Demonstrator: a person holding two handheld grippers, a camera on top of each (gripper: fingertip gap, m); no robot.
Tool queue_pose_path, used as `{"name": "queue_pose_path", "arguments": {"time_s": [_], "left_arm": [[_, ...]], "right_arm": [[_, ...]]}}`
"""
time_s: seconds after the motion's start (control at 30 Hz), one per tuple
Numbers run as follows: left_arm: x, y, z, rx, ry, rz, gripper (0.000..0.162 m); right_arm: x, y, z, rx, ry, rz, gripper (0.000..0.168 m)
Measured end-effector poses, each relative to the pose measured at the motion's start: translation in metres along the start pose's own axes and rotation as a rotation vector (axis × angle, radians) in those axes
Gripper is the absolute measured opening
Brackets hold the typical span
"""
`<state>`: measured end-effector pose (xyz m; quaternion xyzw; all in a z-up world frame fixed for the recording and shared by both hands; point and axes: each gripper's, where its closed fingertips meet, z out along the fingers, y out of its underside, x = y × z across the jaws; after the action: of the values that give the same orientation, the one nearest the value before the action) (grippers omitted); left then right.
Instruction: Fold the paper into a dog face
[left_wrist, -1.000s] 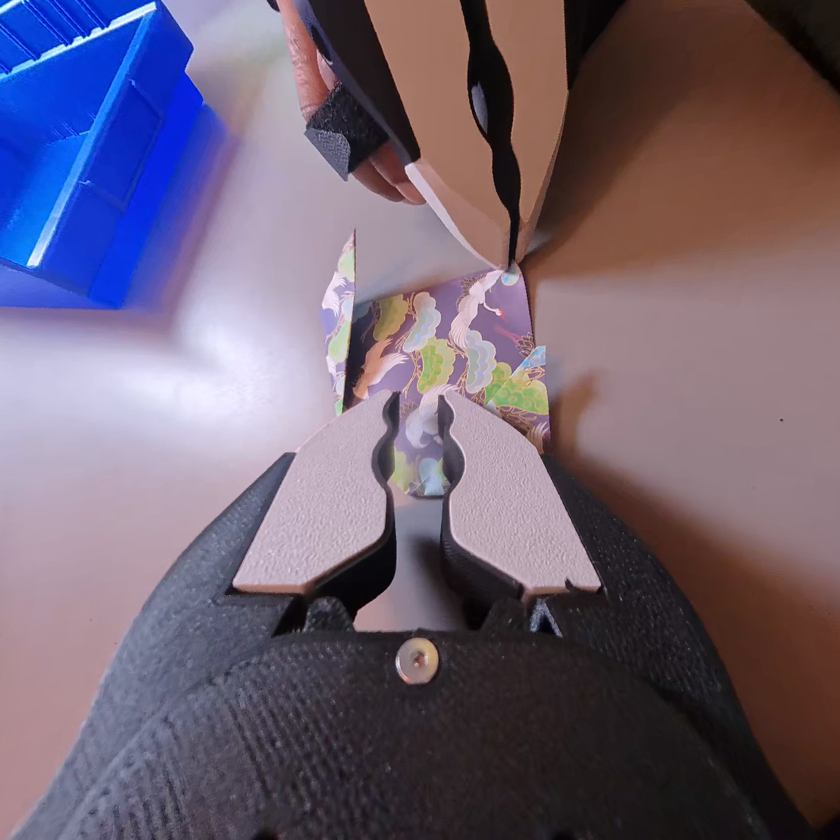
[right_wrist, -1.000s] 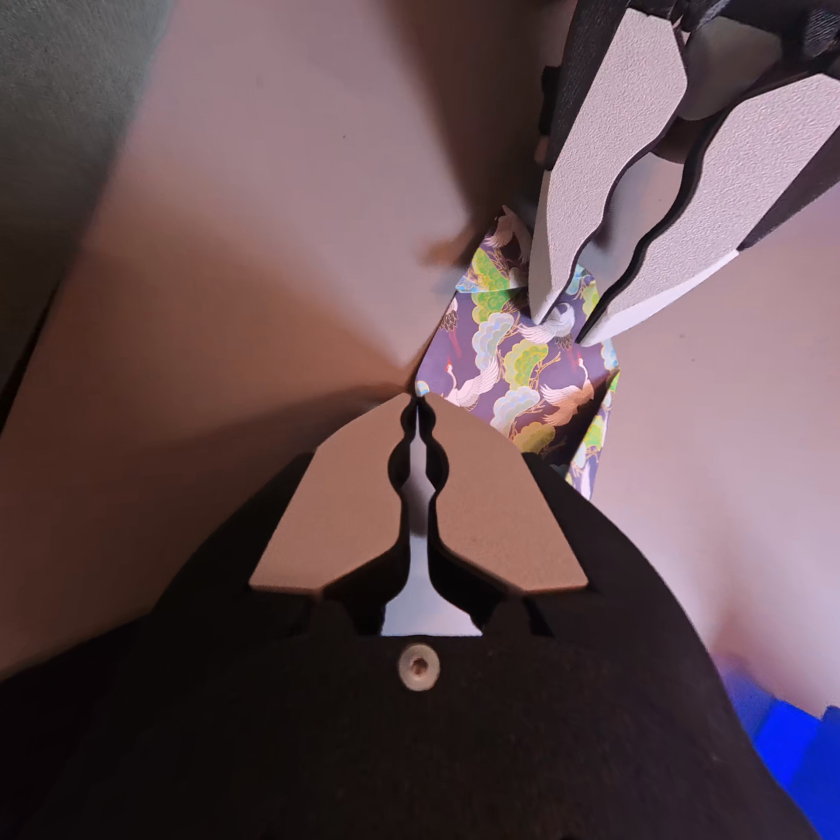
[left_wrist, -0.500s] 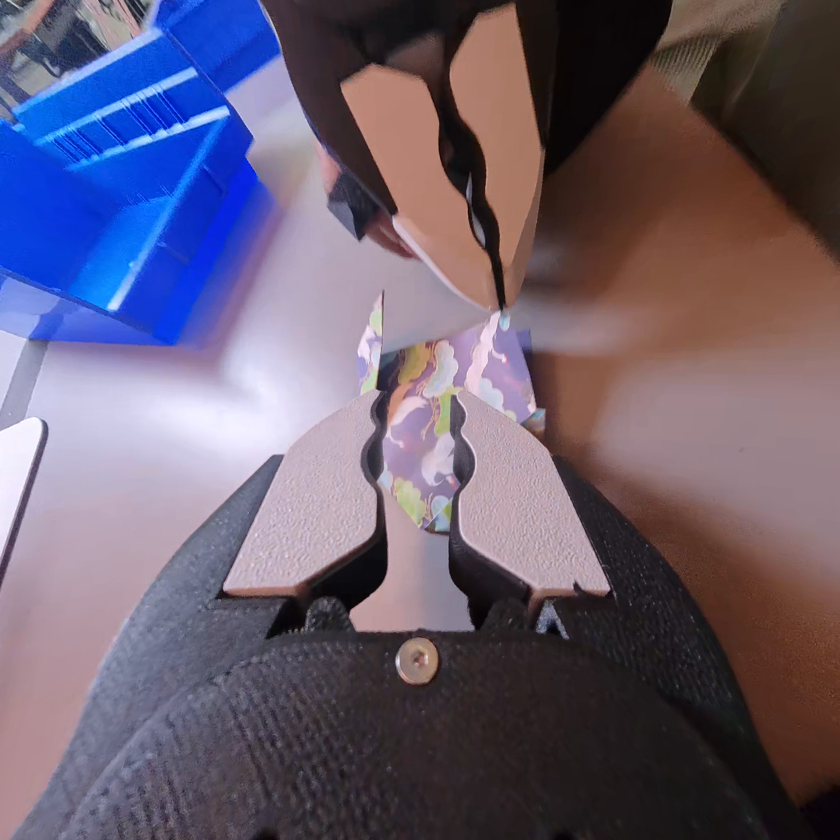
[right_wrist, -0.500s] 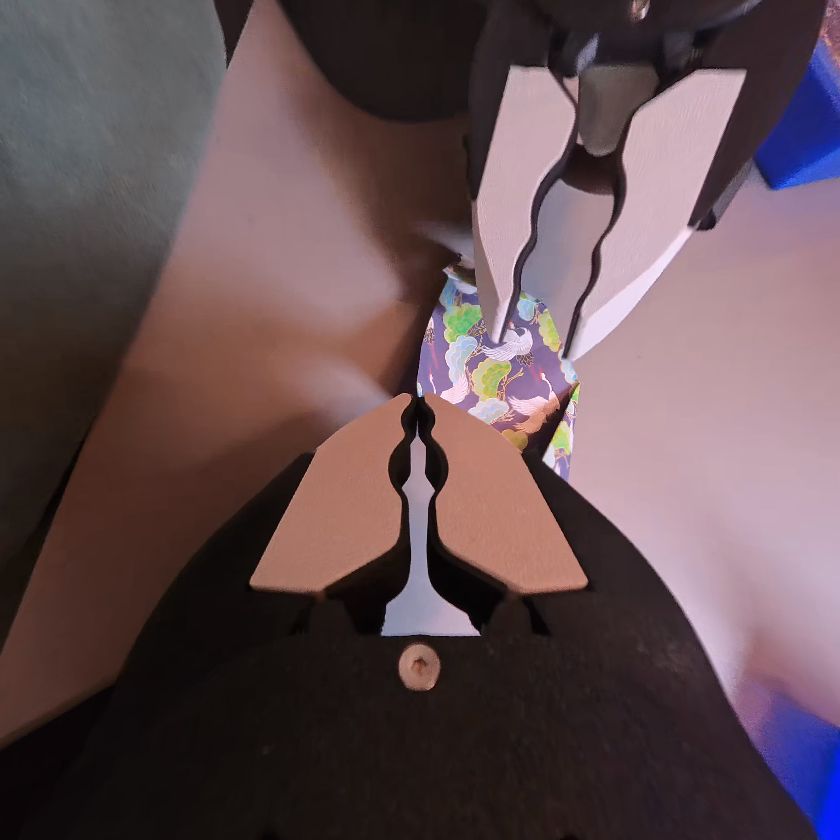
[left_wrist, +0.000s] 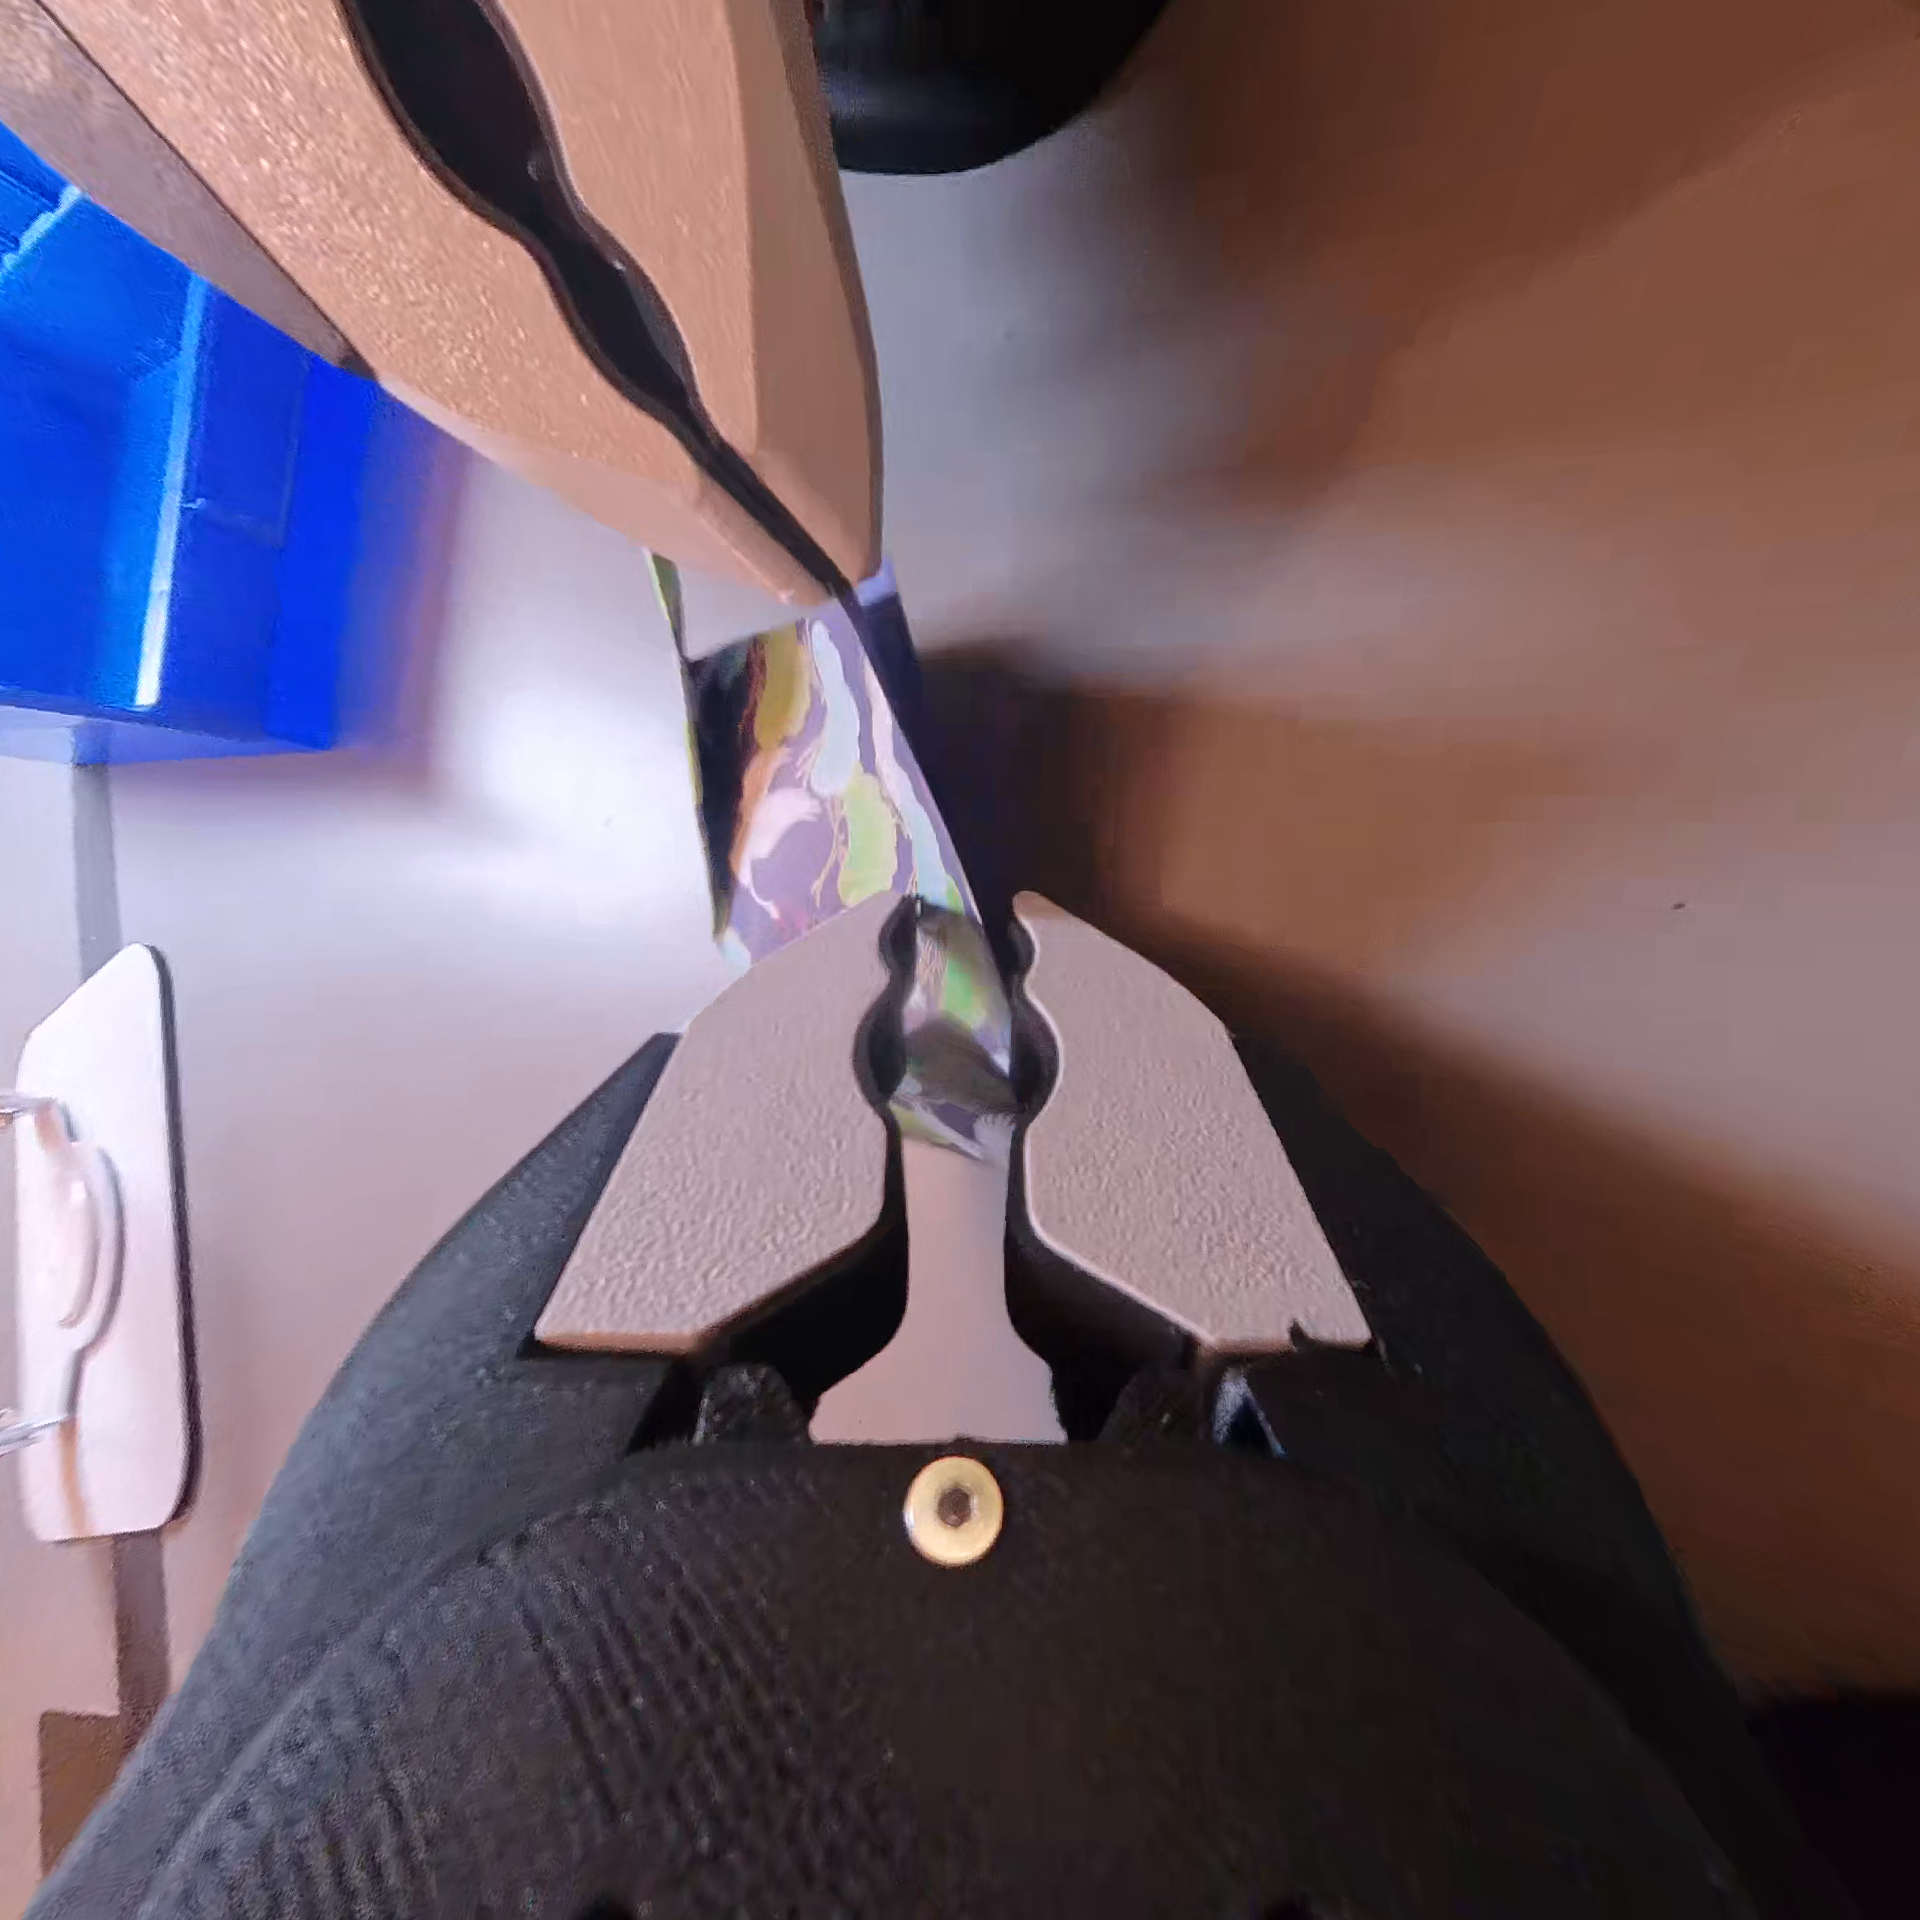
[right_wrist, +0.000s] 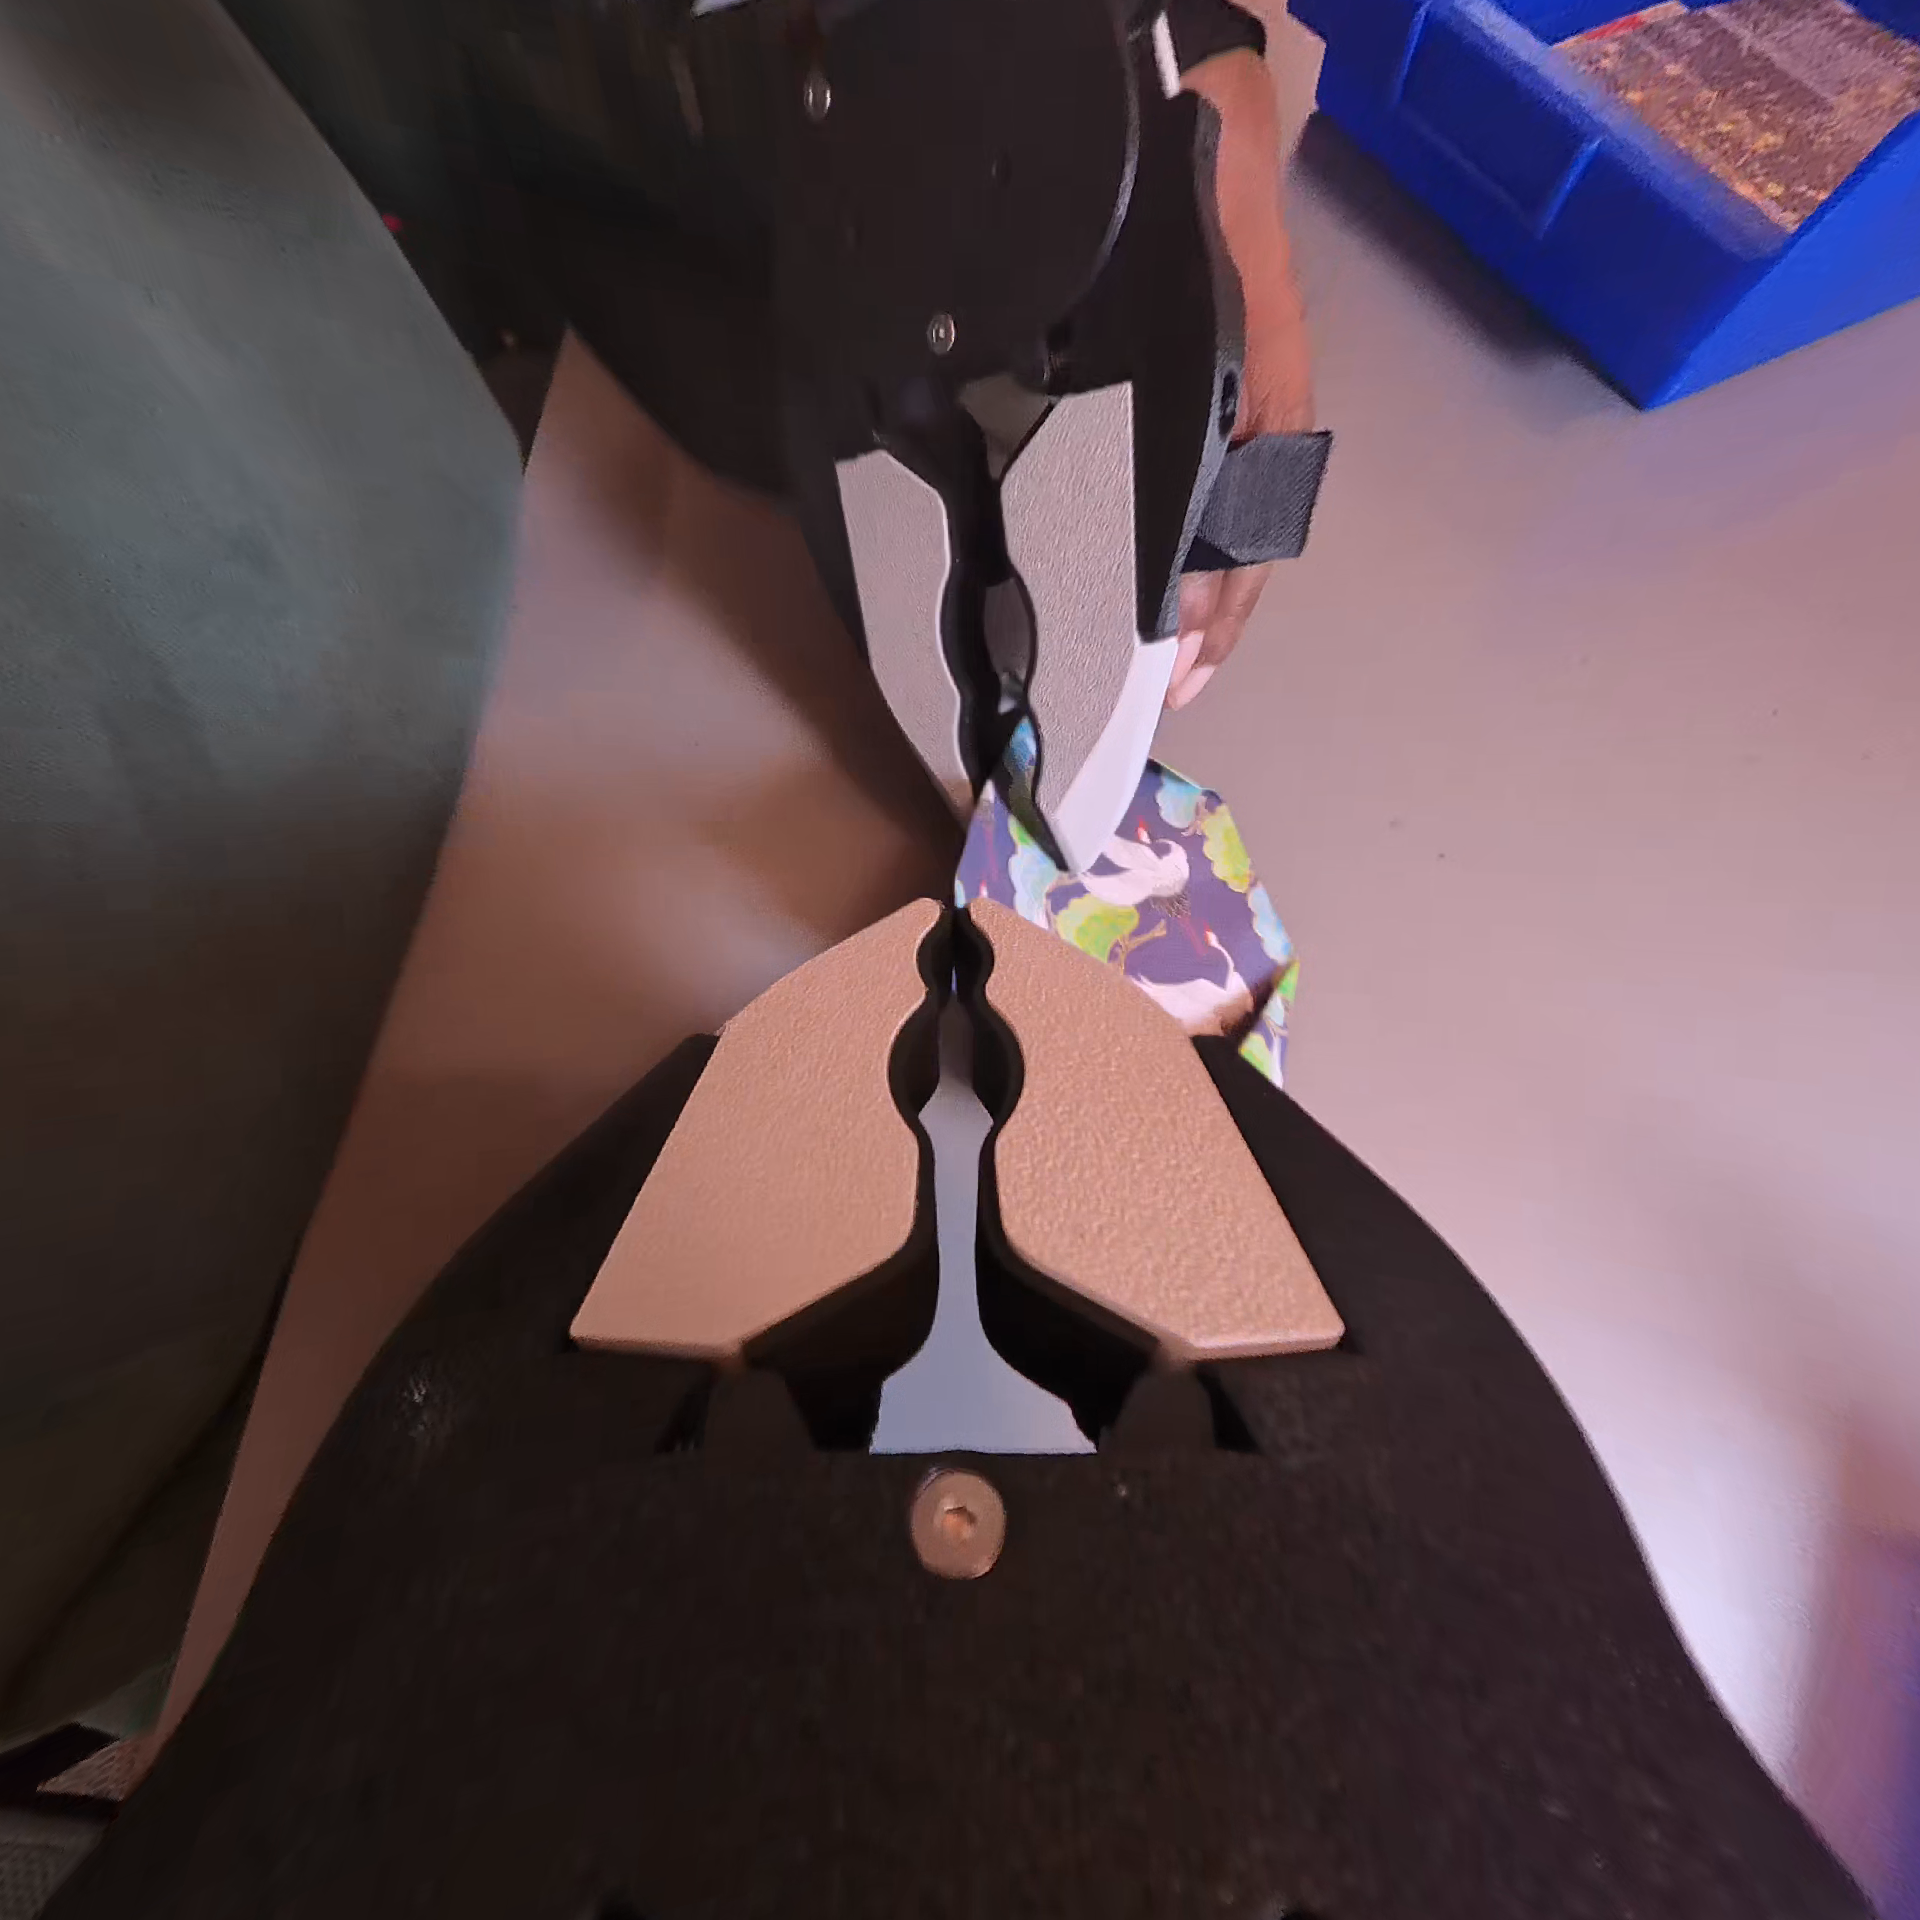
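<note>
A: Start at the jaws. What has the left gripper (left_wrist: 961, 920) got?

B: Its jaws stand a little apart, with the folded paper (left_wrist: 831, 800) running between them. Whether they actually pinch it, I cannot tell; a gap shows on both sides of the sheet in the left wrist view.

A: And the right gripper (right_wrist: 958, 912)?

B: Its jaws are closed, tips all but touching, right at a corner of the paper. It looks like a pinch on that corner, but the tips hide the contact.

A: Where does the paper sit?

B: Between the two grippers, patterned side out, a side flap standing up, over the bench (right_wrist: 1558, 831). A blue bin (right_wrist: 1621, 156) stands well apart at the far side.

A: How will it handle?

B: I judge it light, thin and limp: it bends under a tug and could tear if both grippers pull apart. Best taken at a corner or along a folded edge, where doubled layers are stiffer, with the creases pressed against the bench
</note>
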<state>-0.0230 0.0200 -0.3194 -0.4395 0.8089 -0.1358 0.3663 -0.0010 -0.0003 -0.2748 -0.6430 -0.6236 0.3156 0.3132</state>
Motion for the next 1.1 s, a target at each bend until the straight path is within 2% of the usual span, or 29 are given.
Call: {"name": "queue_pose_path", "arguments": {"time_s": [0.1,0.2,0.27,0.33,0.43,0.47,0.6,0.77,0.93,1.1], "left_arm": [[-0.004,-0.003,-0.002,0.038,-0.006,-0.036,0.009],[-0.006,-0.003,-0.004,0.072,0.012,-0.090,0.006],[-0.005,-0.004,-0.005,0.092,0.030,-0.112,0.005],[-0.003,-0.005,-0.004,0.103,0.046,-0.121,0.004],[-0.001,-0.005,-0.001,0.101,0.058,-0.122,0.004],[0.000,-0.005,0.000,0.102,0.060,-0.119,0.004],[0.003,-0.006,0.003,0.091,0.057,-0.093,0.007],[0.004,-0.007,0.001,0.078,0.043,-0.078,0.012],[0.006,-0.008,0.000,0.069,0.055,-0.090,0.005],[0.013,-0.005,0.003,0.057,0.099,-0.088,0.000]], "right_arm": [[0.000,0.001,0.000,-0.006,0.019,-0.047,0.000],[-0.001,0.007,0.001,-0.050,0.069,-0.152,0.025],[0.003,0.013,0.004,-0.107,0.148,-0.249,0.034],[0.008,0.016,0.008,-0.153,0.220,-0.326,0.033],[0.012,0.013,0.011,-0.156,0.255,-0.350,0.008],[0.013,0.013,0.011,-0.160,0.243,-0.341,0.000],[0.011,0.017,0.011,-0.223,0.114,-0.226,0.000],[0.012,0.025,0.015,-0.316,-0.061,0.011,0.000],[0.006,0.025,0.022,-0.353,-0.205,0.190,0.000],[-0.001,0.026,0.028,-0.371,-0.334,0.248,0.000]]}}
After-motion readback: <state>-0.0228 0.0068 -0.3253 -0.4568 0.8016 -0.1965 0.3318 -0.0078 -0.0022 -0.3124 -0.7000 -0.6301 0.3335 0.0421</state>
